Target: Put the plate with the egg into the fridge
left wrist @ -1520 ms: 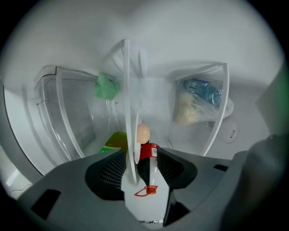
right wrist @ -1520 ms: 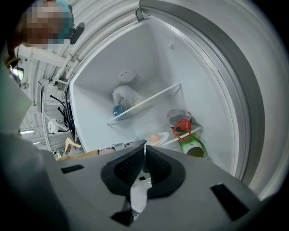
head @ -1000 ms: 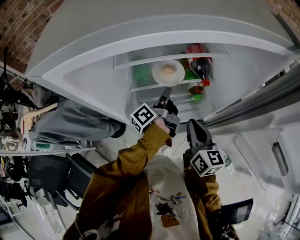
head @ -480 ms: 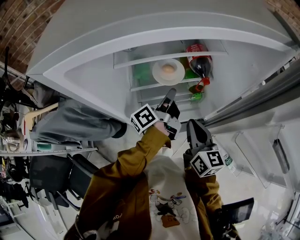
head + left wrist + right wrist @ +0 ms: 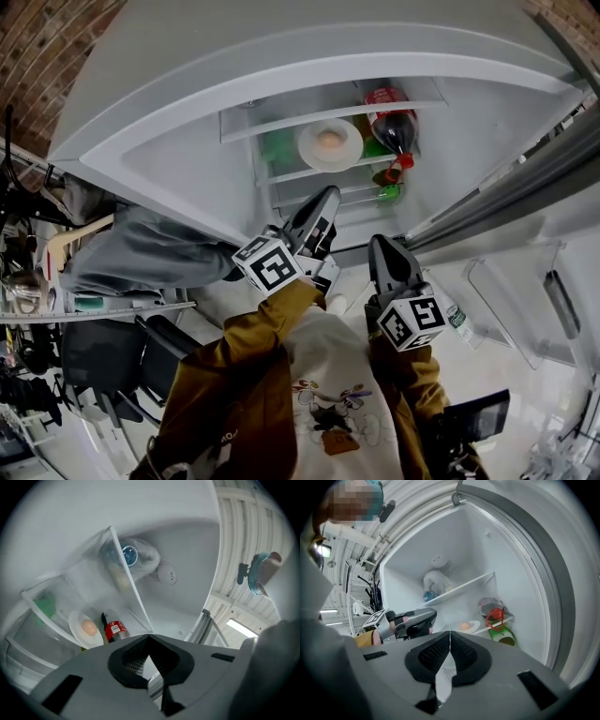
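The left gripper (image 5: 325,199) is clenched on nothing: in the left gripper view its two dark ribbed pads (image 5: 149,638) meet at their tips with only the pale fridge wall showing past them. It hangs in front of the open fridge (image 5: 187,103), its tip pointing in toward the shelves, just near of the plate (image 5: 330,145) and clear of it. The right gripper (image 5: 384,248) sits to its right and a little nearer the person, likewise closed and empty, its pads (image 5: 450,637) pressed together in the right gripper view; that view also catches the left gripper off to its left, marker cube and all. The white plate rests on a glass shelf (image 5: 309,173) inside the fridge, well in from the shelf's front edge, with the brown egg (image 5: 329,139) lying at its middle. No claw touches the plate. Just right of the plate lies a dark cola bottle (image 5: 394,127) with a red label, its red-capped neck pointing toward the near side. A green bottle (image 5: 391,194) lies on the shelf below it, near the right wall. Behind and left of the plate something green (image 5: 278,145) shows, too blurred to name. The shelf above carries a pale wrapped bundle (image 5: 435,582) with a small blue round thing beside it. The fridge door (image 5: 525,309) stands swung open to the right, its empty-looking door bins facing the person. Brown sleeves (image 5: 253,347) reach up to both grippers, and a brick wall (image 5: 37,56) fills the far left corner.
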